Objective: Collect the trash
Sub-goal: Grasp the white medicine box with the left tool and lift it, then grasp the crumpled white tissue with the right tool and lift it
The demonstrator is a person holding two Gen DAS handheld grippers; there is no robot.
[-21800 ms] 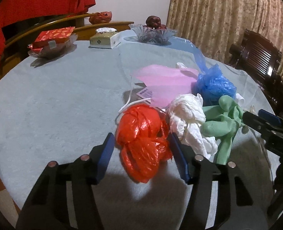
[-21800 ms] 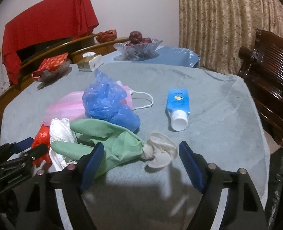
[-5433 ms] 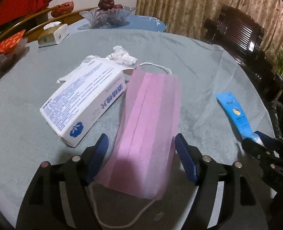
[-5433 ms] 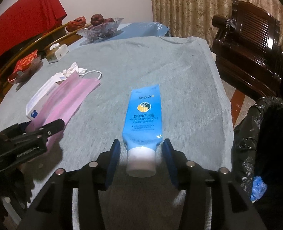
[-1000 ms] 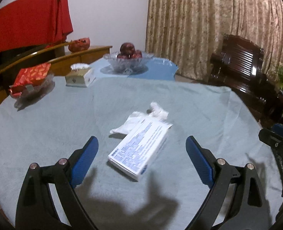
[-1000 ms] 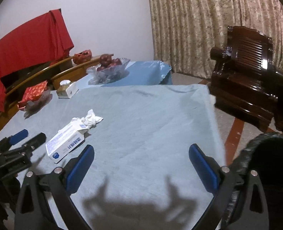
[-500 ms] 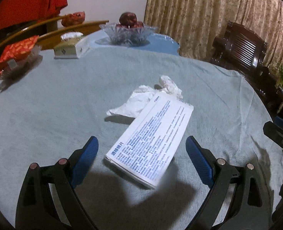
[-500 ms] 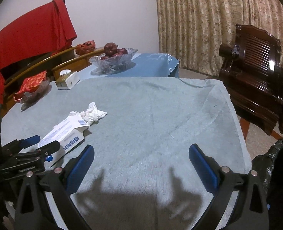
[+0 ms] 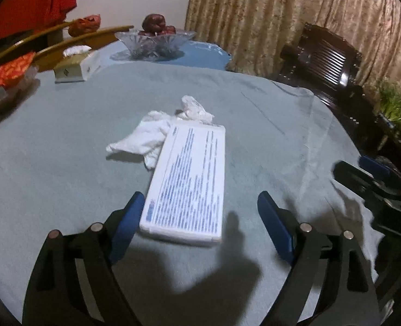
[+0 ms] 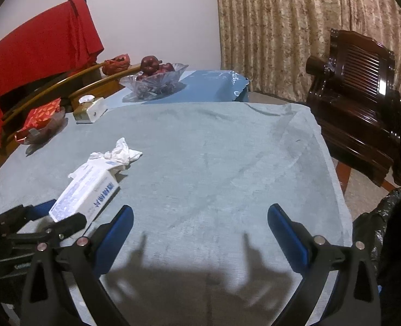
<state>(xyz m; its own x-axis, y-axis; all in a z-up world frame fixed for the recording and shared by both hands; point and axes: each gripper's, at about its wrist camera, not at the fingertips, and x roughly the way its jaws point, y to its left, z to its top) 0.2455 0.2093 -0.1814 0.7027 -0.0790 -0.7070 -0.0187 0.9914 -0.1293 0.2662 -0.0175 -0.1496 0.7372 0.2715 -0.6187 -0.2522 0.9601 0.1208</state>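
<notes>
White carton (image 9: 188,182): flat, oblong, top face covered in rows of fine blue print too blurred to read; blue characters and a small blue mark on the long side wall in the right wrist view. Lying flat on grey-green tablecloth (image 9: 64,149), near end between the blue pads of left gripper (image 9: 203,220), close beside the left pad, clear gap to the right pad. Far end overlapping crumpled white tissue (image 9: 151,133), second twisted wad touching behind.

Left gripper: jaws closing, carton between them, pads not pressing on it so far as can be seen.

Right gripper (image 10: 200,228): jaws wide apart, nothing between them, only bare cloth and shadow beneath; well apart from carton, to its right.

Black trash bag (image 10: 385,217): beside table edge, lower right of right wrist view.

Far side of table: glass bowl of dark red fruit (image 9: 155,42), tissue box (image 9: 76,66), red packet on dish (image 9: 8,74).
</notes>
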